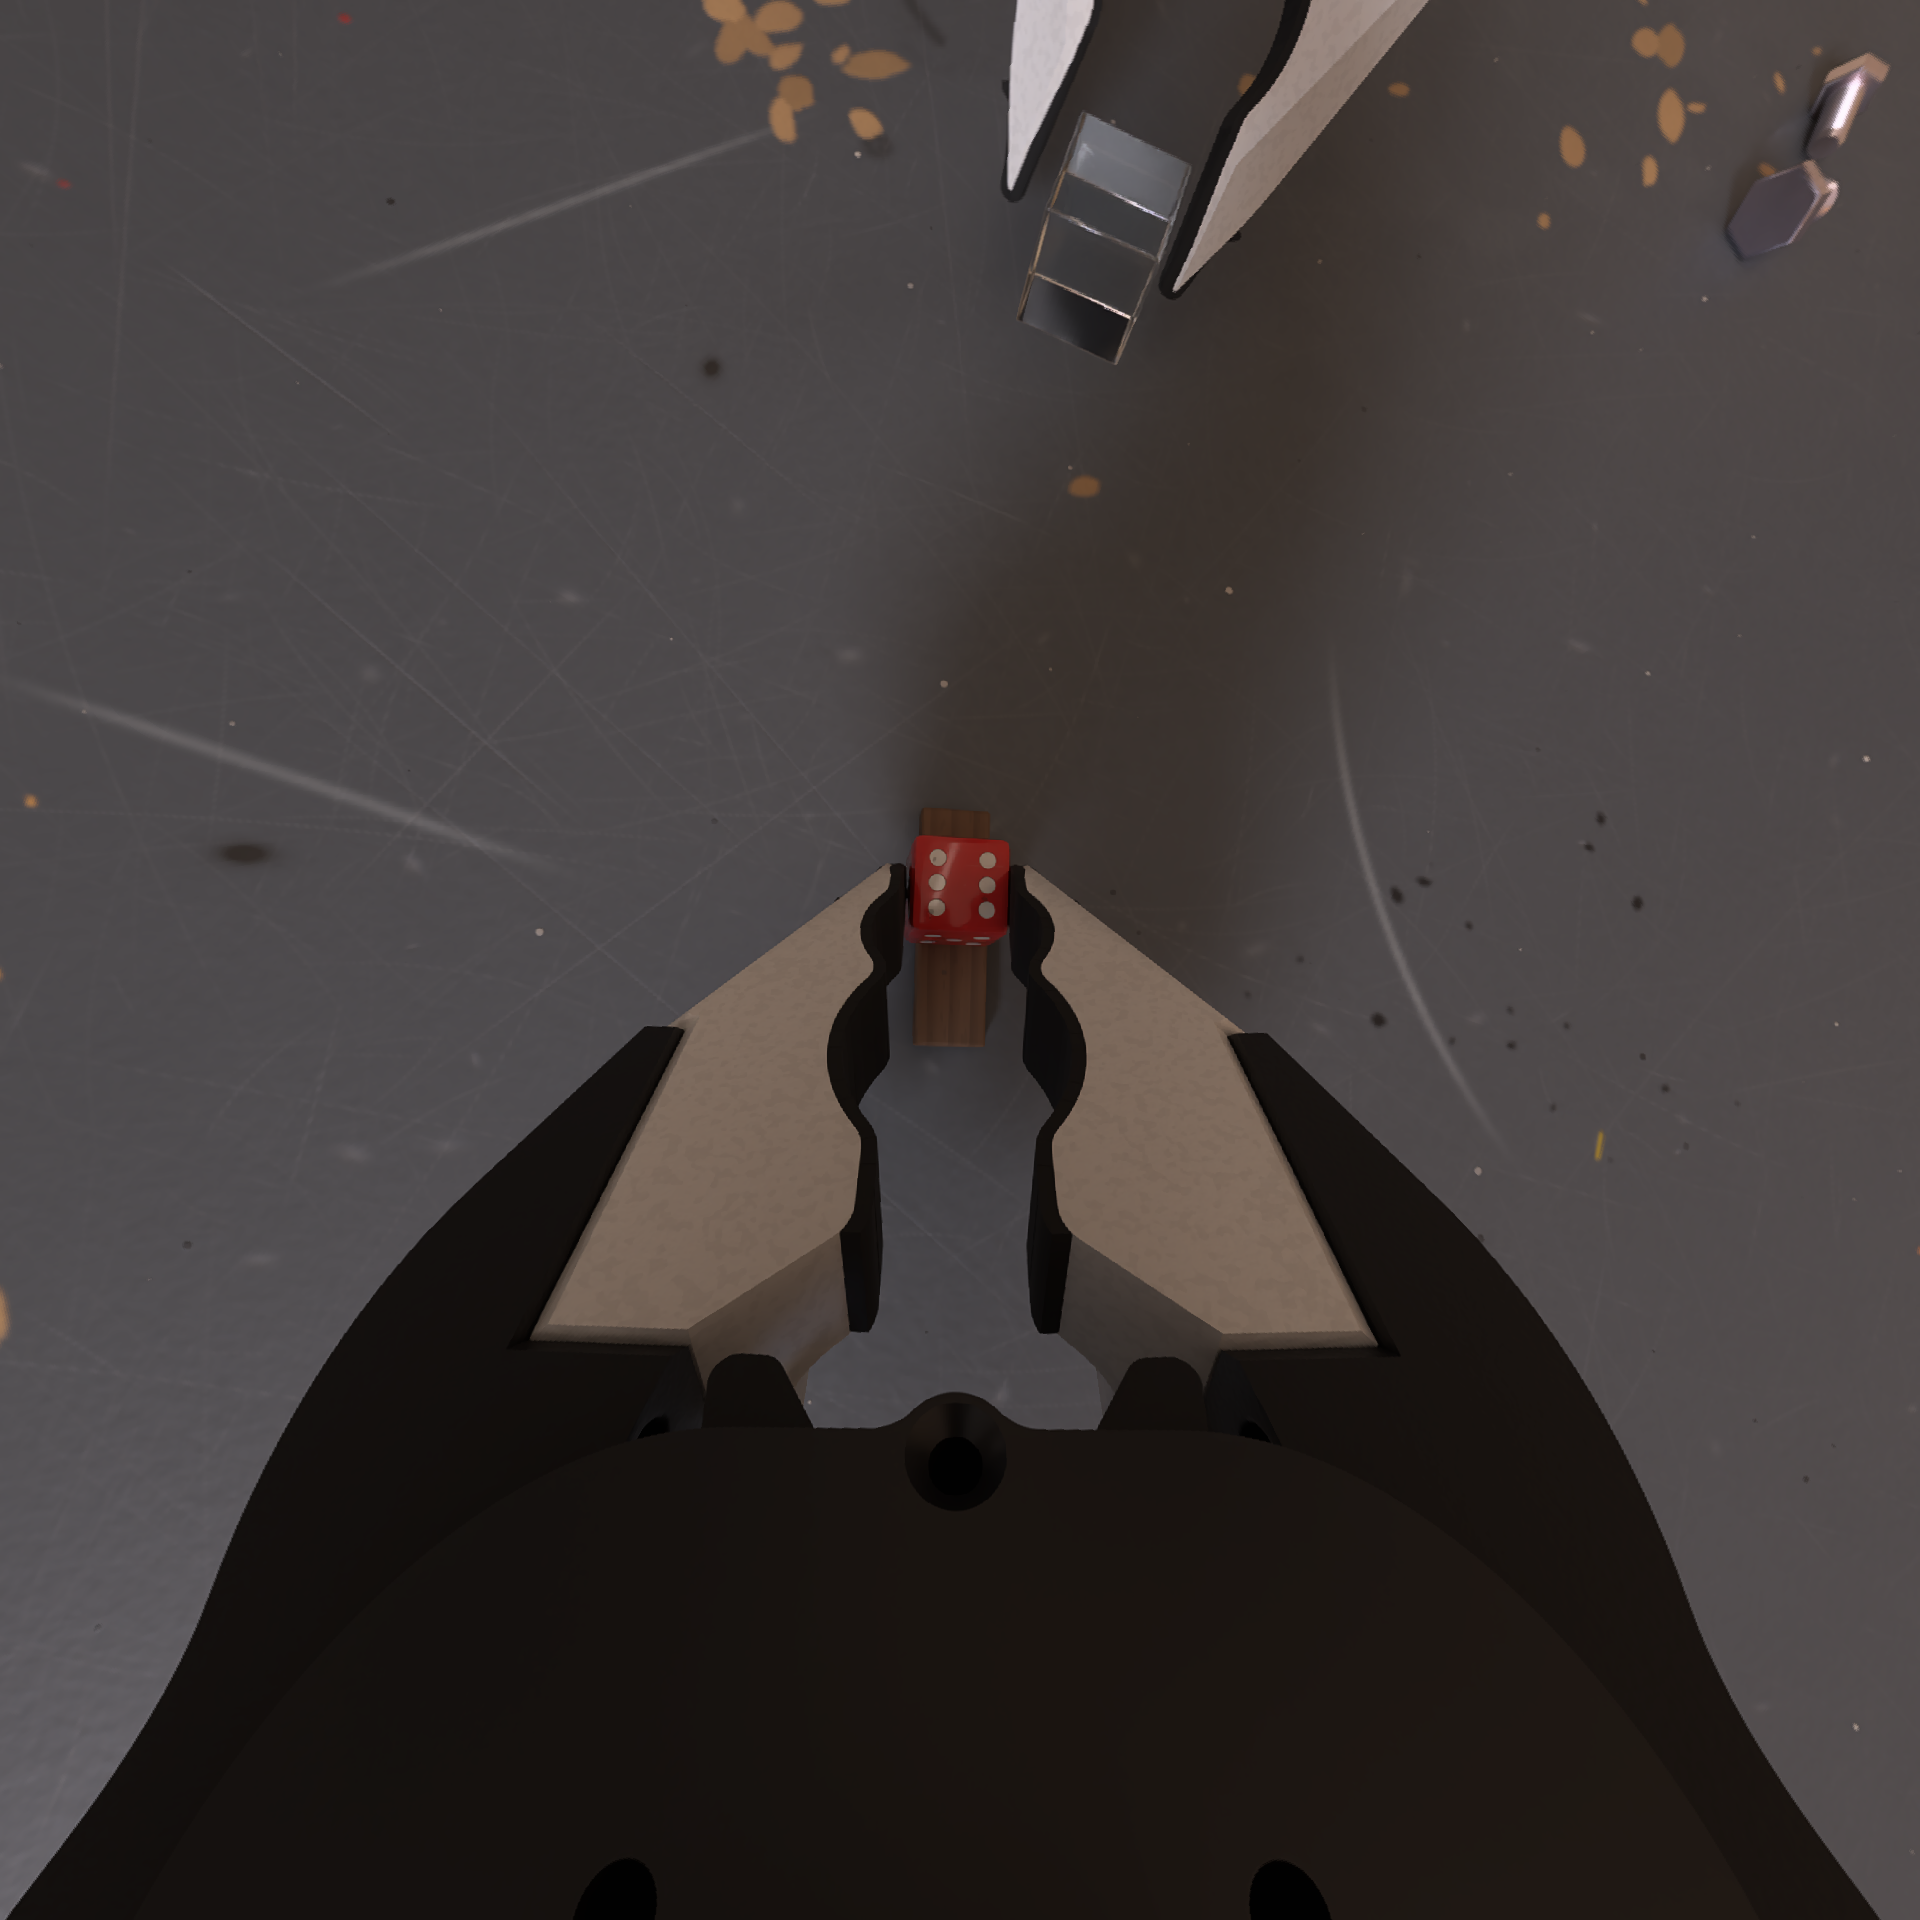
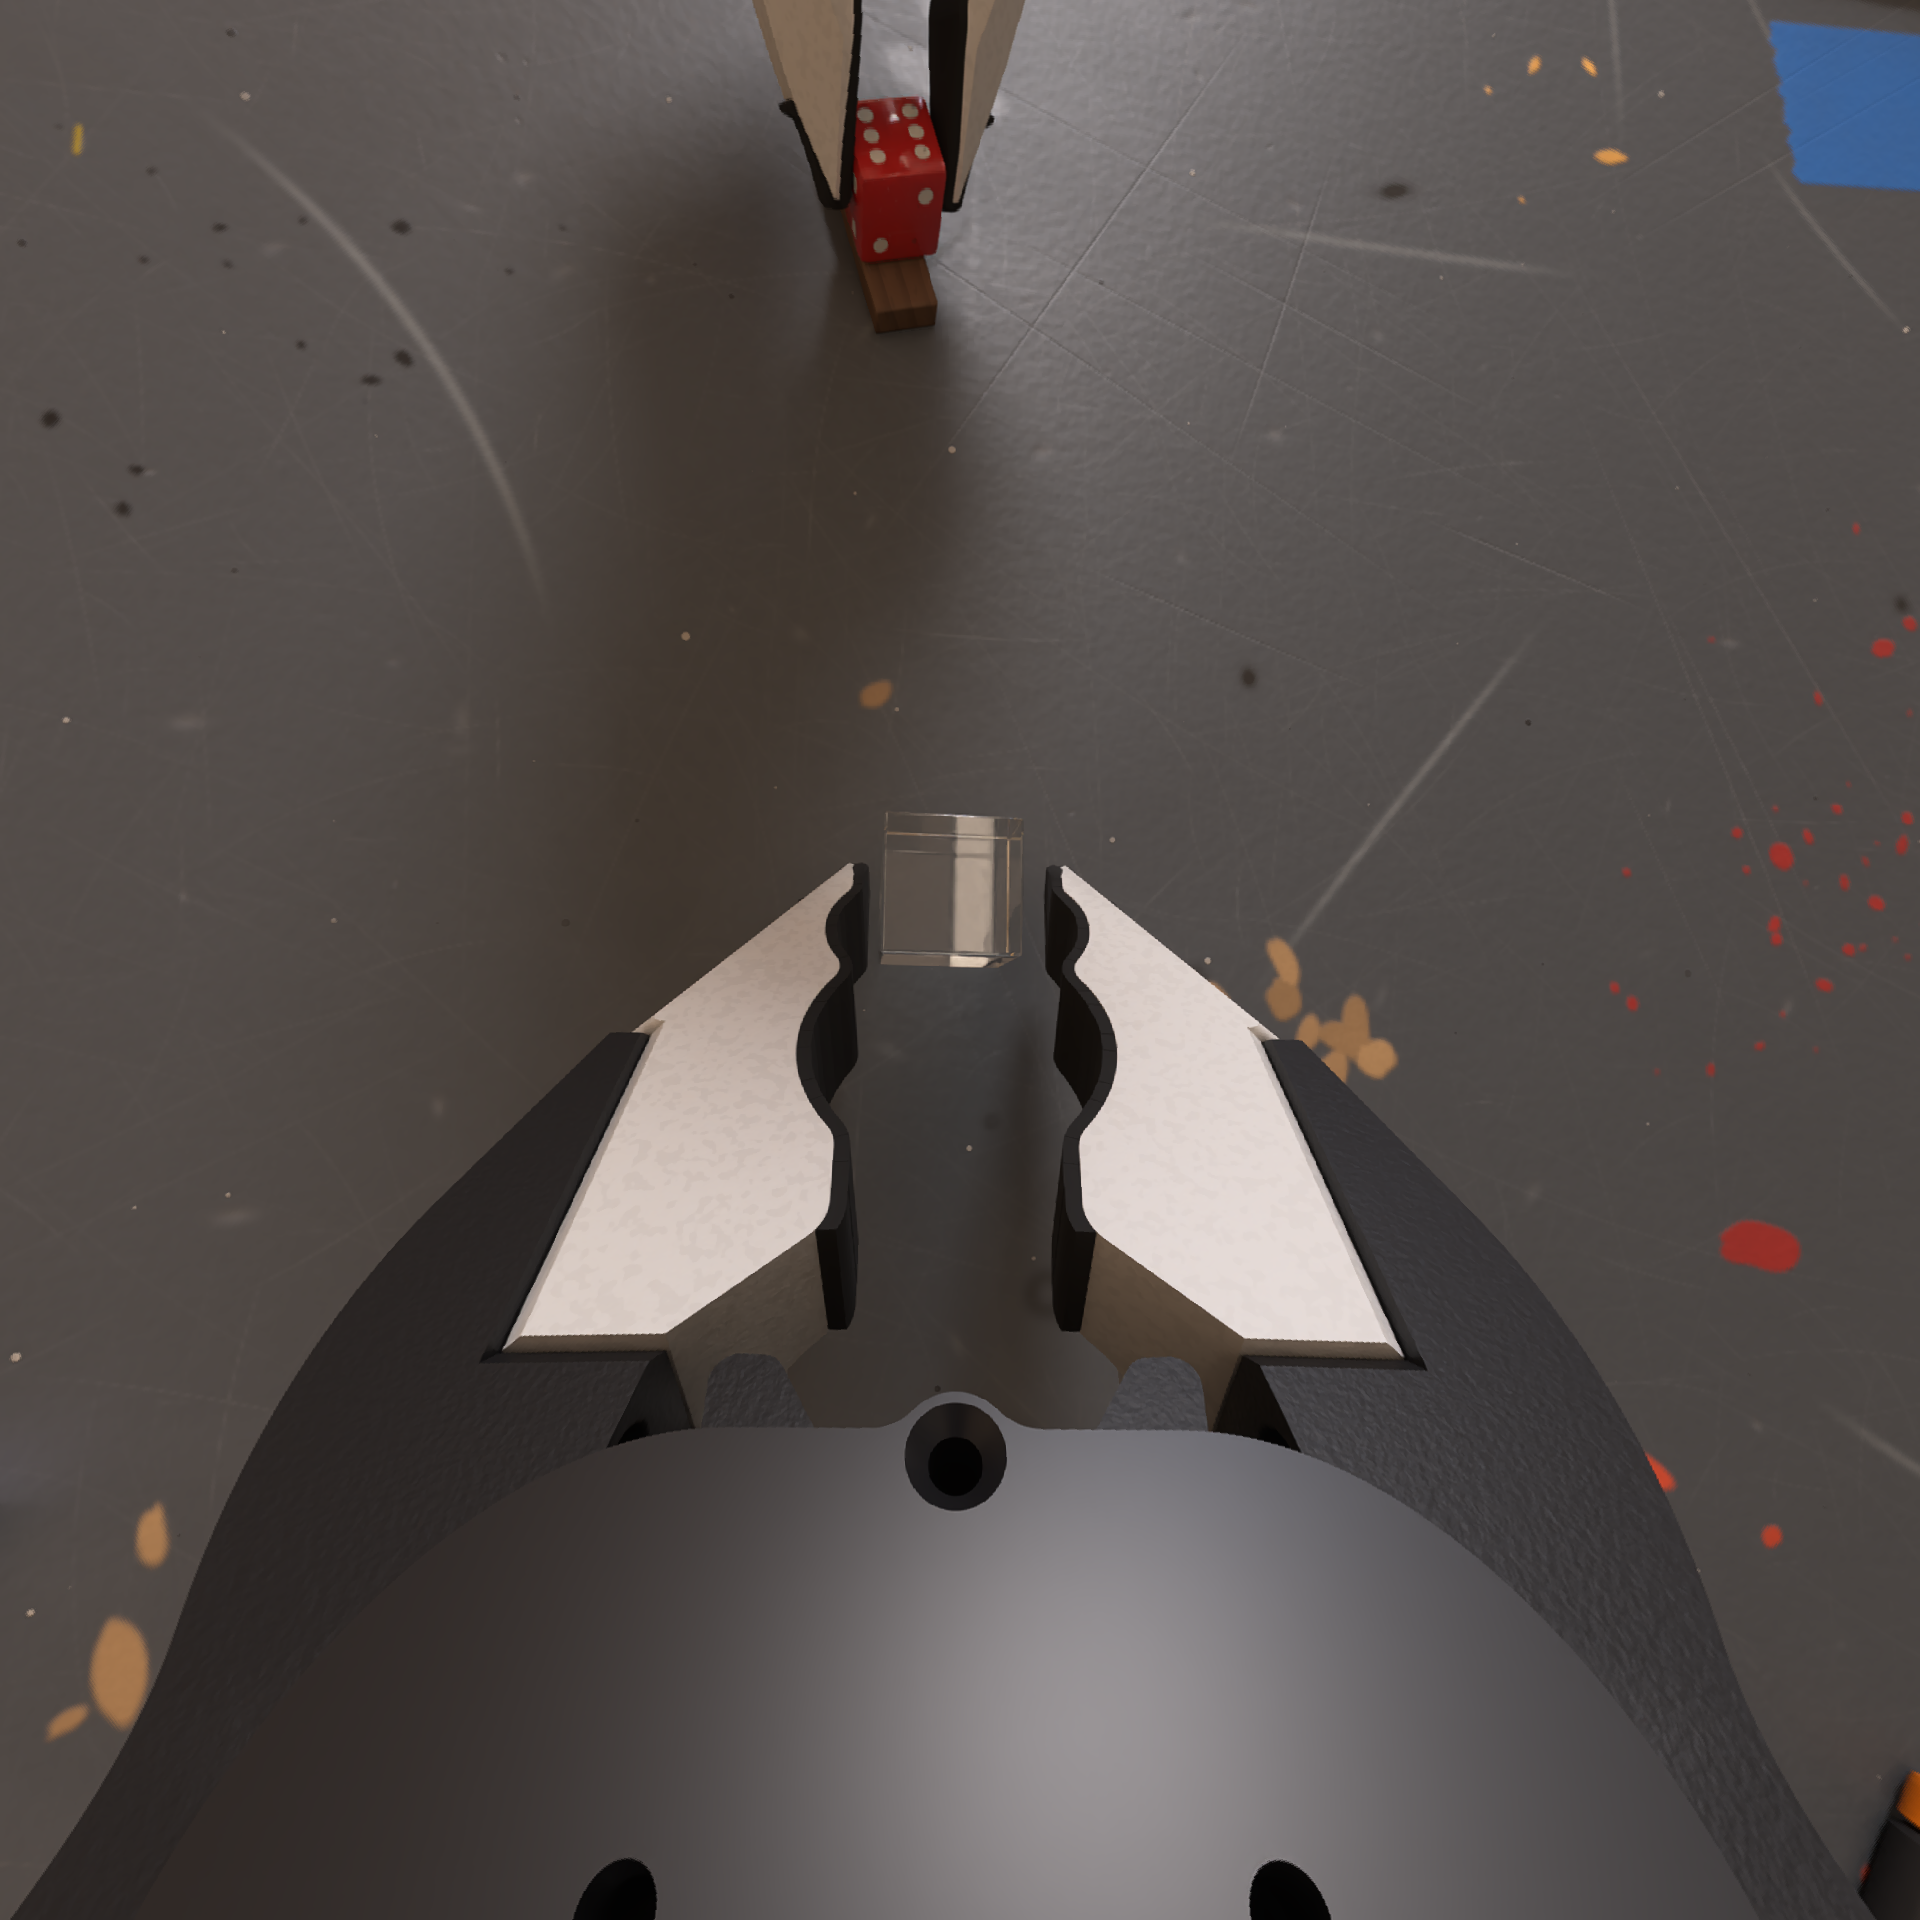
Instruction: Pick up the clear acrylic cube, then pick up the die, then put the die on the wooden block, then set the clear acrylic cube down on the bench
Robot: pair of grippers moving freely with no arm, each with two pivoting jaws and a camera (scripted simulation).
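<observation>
The red die (image 1: 958, 896) sits between the fingertips of my left gripper (image 1: 958, 883), which is shut on it. The die stands on the small wooden block (image 1: 951, 997); the right wrist view shows die (image 2: 896, 177) on block (image 2: 902, 296) with the left gripper's fingers on both sides. The clear acrylic cube (image 2: 951, 894) lies between the tips of my right gripper (image 2: 956, 883), with a thin gap on each side, so the jaws are open. In the left wrist view the cube (image 1: 1101, 249) appears to rest on the grey bench (image 1: 520, 623) between those fingers.
Two small metal pieces (image 1: 1844, 104) (image 1: 1779, 213) lie at the far right of the bench. A blue tape patch (image 2: 1849, 104) is at the top right, and an orange object (image 2: 1901, 1829) at the lower right edge. Paint spots and scratches mark the surface.
</observation>
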